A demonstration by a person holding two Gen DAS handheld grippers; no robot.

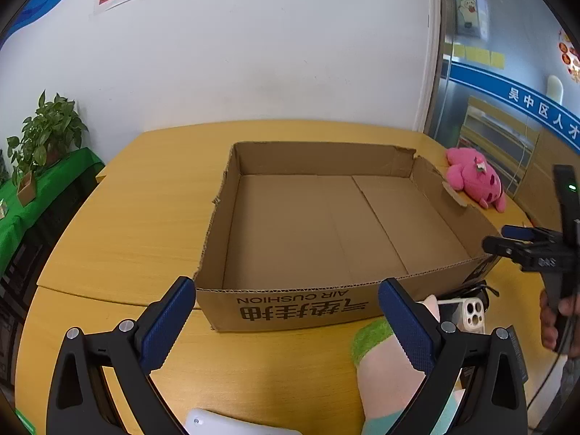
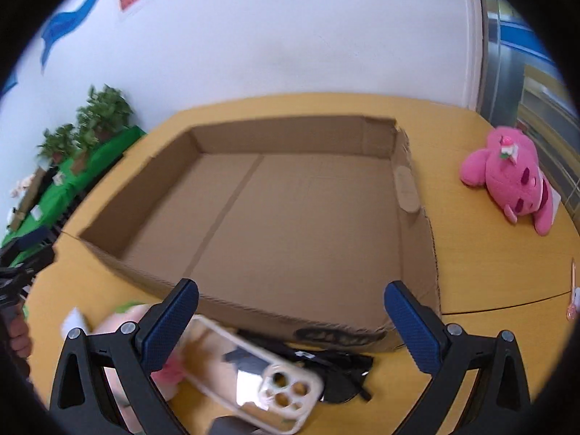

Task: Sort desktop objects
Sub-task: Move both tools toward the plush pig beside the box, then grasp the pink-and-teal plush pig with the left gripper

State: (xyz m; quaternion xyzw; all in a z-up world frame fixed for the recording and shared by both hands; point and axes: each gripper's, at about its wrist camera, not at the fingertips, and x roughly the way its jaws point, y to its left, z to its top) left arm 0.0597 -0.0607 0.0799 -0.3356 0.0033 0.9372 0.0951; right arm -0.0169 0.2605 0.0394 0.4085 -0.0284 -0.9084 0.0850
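Yellow wood worktop [image 1: 119,224] w/ empty cardboard box [image 1: 337,224] at centre. Phone case [image 2: 261,373] near box front: light, stiff, slick; grip by long edges. Left gripper [image 1: 286,326], right gripper [image 2: 290,326]: both spread, holding nothing.

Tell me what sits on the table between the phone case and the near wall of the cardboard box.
A pair of black sunglasses lies between the phone case and the cardboard box, against its near wall. The right wrist view shows it best.
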